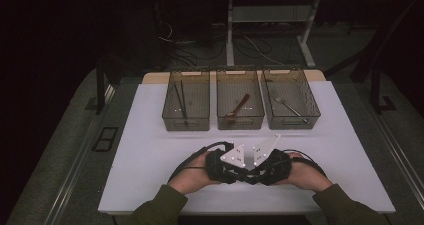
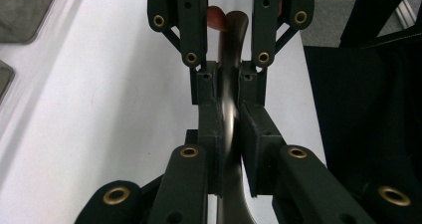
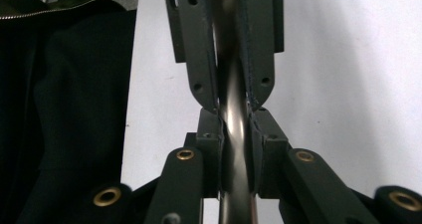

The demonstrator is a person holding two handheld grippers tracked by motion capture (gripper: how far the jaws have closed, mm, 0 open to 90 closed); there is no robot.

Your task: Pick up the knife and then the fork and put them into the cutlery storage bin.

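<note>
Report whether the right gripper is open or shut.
Shut: the right gripper clamps a dark metal utensil handle, pads pressing both sides.

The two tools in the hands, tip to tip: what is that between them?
A slim, dark metal utensil handle runs through both. The left gripper view shows the left tool and the right tool clamped on it.

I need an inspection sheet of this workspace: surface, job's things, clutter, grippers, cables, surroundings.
Surface: white rectangular table top, bare around the hands.
Job's things: slim dark metal utensil handle, clamped between both pairs of jaws.
Clutter: three clear plastic bins in a row; left bin holds dark sticks, middle bin a brown wooden spoon, right bin a silver fork.
Grippers: left hand-held gripper and right hand-held gripper meet tip to tip.
Cables: black cable loops beside left hand.
Surroundings: dark floor with loose wires.
</note>
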